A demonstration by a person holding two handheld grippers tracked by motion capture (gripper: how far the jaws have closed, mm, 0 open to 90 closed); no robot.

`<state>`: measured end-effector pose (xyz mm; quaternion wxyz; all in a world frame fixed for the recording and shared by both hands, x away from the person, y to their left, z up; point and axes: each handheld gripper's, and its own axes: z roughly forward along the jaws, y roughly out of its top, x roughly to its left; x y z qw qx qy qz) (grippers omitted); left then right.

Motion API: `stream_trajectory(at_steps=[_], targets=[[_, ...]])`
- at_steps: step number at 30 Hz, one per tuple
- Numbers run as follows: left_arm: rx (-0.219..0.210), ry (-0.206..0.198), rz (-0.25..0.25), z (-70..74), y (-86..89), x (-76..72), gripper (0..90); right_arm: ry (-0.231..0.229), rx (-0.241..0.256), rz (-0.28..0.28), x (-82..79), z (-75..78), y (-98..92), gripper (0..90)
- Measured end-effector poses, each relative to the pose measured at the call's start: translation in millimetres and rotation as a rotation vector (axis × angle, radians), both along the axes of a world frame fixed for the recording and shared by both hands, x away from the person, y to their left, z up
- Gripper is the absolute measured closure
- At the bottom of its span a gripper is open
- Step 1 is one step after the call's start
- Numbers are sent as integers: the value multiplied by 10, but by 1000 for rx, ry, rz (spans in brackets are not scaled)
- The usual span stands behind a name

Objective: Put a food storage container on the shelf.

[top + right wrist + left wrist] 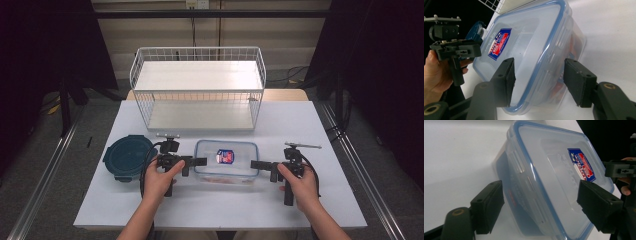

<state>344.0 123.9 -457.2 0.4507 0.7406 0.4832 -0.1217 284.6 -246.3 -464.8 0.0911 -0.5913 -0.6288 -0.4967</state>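
Note:
A clear rectangular food box (pixel 235 167) with a blue-rimmed lid and a red-and-blue sticker (pixel 225 156) lies in the middle of the white table. Something reddish shows through its wall (pixel 575 47). My left gripper (pixel 199 161) is at the box's left end. In the left gripper view it (pixel 541 205) is open, its jaws standing wide on either side of the box (pixel 544 170). My right gripper (pixel 254 165) is at the right end. It (pixel 541 83) is open too, its jaws straddling the lid's edge (pixel 536 45). Whether any jaw touches the box is unclear.
A dark teal round container (pixel 127 157) sits left of the left hand. A white wire basket shelf (pixel 197 90) stands at the back of the table. The table's front edge (pixel 220 225) runs close under both forearms.

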Motion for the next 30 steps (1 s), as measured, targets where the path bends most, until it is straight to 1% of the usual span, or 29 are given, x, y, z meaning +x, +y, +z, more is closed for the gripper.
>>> stream_trajectory(at_steps=[1,2,3,6,8,10,13,14,15,16,17,18,19,20,23,25,27,28,29,30], targets=[[0,-1,-6,-5,-6,4,238,5,4,-3,0,-3,-2,431],[-4,6,-2,-6,-19,1,238,8,9,-6,1,-6,-1,432],[-7,9,-12,-12,-24,6,238,10,8,-5,2,-10,-5,432],[-36,43,-4,-34,-41,16,239,18,12,-9,1,-12,-8,433],[-47,58,-7,-47,-45,21,237,20,15,-11,2,-13,-7,432],[-35,56,-12,-45,-39,22,237,23,19,-12,2,-16,-8,430],[-37,73,-14,-43,-23,24,249,31,26,-16,6,-24,-10,428],[-39,83,-4,-35,-26,19,256,33,33,-17,9,-31,-13,428],[-34,84,-12,-32,-15,23,264,36,36,-20,11,-35,-15,429],[-10,61,-16,-30,1,34,272,38,40,-23,12,-38,-16,430],[-45,106,6,-21,-25,15,276,41,41,-26,12,-38,-15,431],[-34,101,6,-22,-15,21,279,42,43,-29,12,-37,-13,432],[-44,116,13,-17,-19,18,284,46,48,-36,10,-38,-11,435],[-43,118,17,-18,-13,21,290,52,49,-45,7,-39,-8,437],[-63,140,28,-24,11,27,315,57,58,-55,2,-41,-7,443],[-65,152,36,-22,18,27,327,62,63,-61,-1,-45,-11,450],[-66,163,32,-20,32,28,336,70,75,-74,-4,-48,-12,457],[-74,174,49,-18,29,25,342,75,79,-81,-7,-53,-14,461],[-79,183,56,-17,33,22,351,84,91,-93,-12,-54,-11,465],[-78,191,51,-12,41,18,357,83,93,-97,-12,-59,-12,470]])
